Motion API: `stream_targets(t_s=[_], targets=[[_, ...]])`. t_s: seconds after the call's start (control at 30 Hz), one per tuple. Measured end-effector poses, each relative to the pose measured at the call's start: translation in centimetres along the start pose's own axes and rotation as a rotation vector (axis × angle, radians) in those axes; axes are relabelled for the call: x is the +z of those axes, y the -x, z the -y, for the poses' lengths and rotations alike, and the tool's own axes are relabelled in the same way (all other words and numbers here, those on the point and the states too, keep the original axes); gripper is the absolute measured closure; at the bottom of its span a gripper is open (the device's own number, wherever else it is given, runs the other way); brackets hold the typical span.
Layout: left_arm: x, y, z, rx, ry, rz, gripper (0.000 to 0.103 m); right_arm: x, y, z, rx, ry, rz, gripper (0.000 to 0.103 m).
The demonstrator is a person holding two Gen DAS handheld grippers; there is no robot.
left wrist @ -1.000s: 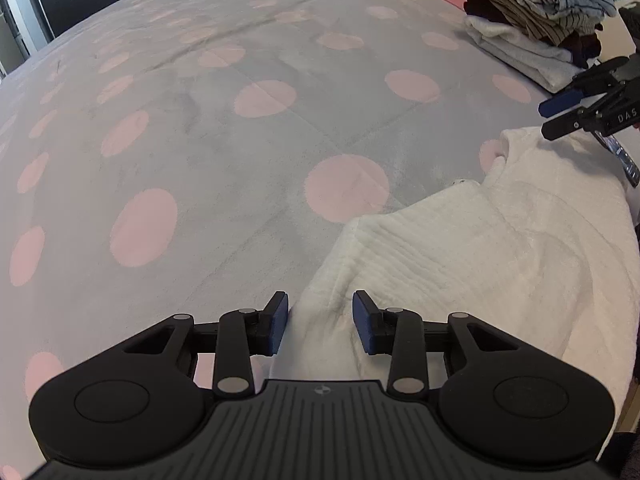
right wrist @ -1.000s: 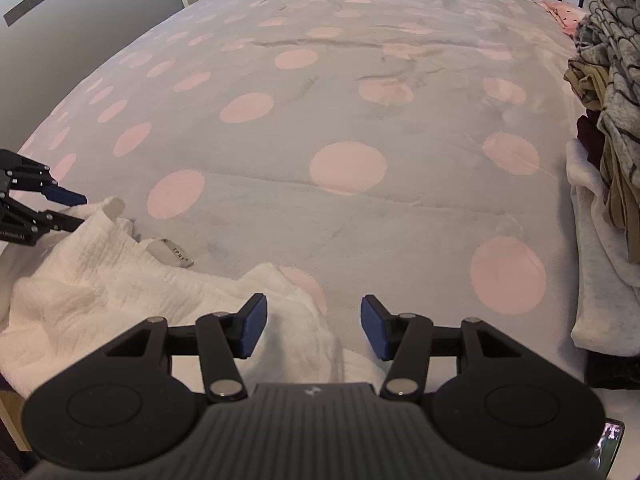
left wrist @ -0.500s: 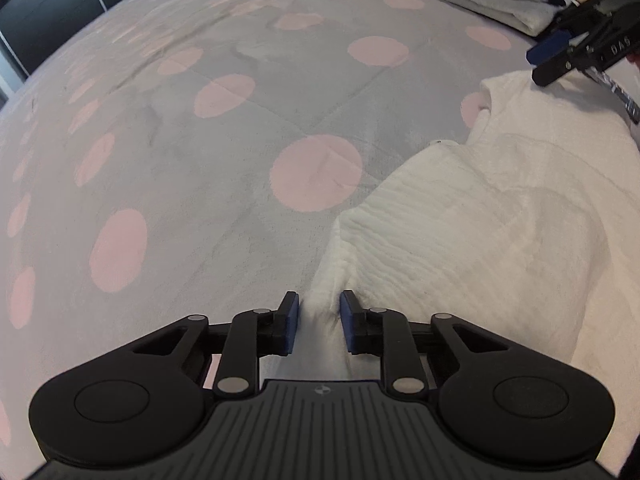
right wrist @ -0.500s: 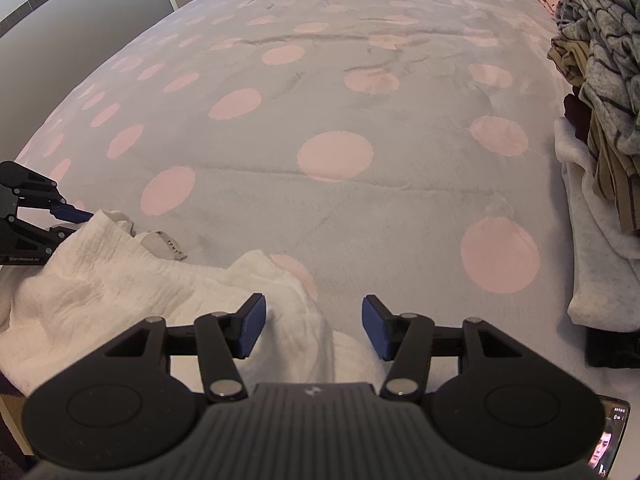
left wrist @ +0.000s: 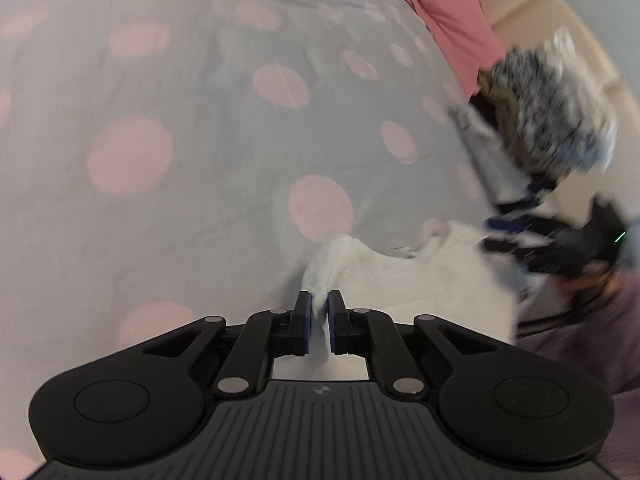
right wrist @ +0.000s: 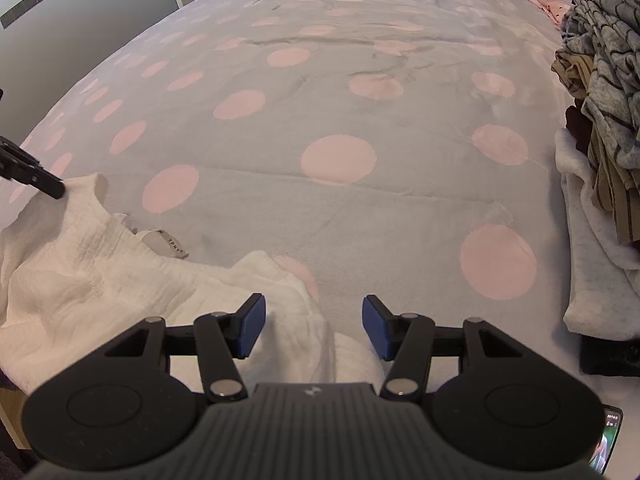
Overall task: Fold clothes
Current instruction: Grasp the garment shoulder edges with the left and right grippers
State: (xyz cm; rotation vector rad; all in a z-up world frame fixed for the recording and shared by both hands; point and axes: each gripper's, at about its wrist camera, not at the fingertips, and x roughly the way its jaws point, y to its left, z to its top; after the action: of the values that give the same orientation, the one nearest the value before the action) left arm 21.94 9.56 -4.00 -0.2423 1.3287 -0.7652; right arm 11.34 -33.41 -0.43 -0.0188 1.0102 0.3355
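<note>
Crumpled white garment (right wrist: 100,272) at near edge of polka-dot blanket (right wrist: 320,200). Left gripper (left wrist: 319,306) jaws closing, pinching its corner; right gripper (right wrist: 313,322) jaws apart over another fold. Stacked clothes (right wrist: 600,80) at garment's right.

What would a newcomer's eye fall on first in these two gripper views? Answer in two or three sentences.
First, the grey bedspread with its big pink dots, filling both views. Next, the crumpled white garment at its near edge, a fold pinched as the left gripper closes while the right gripper stands open over another part. Last, the stack of clothes at the right.
</note>
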Motion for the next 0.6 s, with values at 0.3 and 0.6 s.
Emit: stream_targets(t_s=[0.3, 0.6], targets=[[-0.9, -0.8, 1.3, 0.088, -0.089, 0.004, 0.096, 0.3, 0.0, -0.7, -0.005, 0.026, 0.006, 0.046], [-2.2, -0.4, 4.8, 0.257, -0.317, 0.099, 0.059, 0.4, 0.1, -1.0, -0.017, 0.032, 0.005, 0.046]])
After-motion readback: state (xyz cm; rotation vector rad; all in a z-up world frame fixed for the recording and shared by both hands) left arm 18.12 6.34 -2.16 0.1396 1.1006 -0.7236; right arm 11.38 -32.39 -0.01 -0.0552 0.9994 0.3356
